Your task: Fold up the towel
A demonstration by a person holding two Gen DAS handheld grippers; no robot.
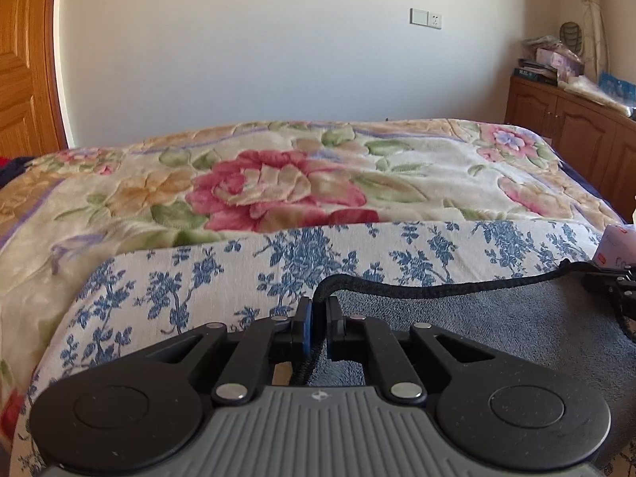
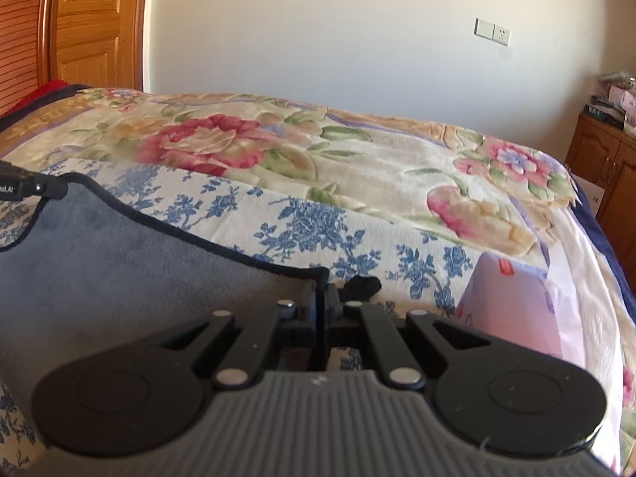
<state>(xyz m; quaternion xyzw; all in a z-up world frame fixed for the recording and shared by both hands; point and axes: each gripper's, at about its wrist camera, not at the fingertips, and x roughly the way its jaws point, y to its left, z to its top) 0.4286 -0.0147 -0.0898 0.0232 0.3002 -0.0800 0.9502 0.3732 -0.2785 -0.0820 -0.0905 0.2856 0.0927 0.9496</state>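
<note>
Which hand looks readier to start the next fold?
Neither clearly: the left tool and right tool each pinch a corner of the grey black-edged towel, so both probably move together.

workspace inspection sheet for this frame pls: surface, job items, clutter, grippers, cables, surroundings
Surface: bed with a floral blanket; a blue-flowered cloth lies over its near part.
Job's things: grey towel with dark trim, on the blue-flowered cloth, its far edge held up between both grippers.
Clutter: pink packet on the bed, right of the towel.
Grippers: left gripper shut on the towel's edge; right gripper shut on the towel's corner.
Cables: nothing seen.
Surroundings: white wall with a switch plate; wooden door at left; wooden cabinet at right, piled with books and bags.
</note>
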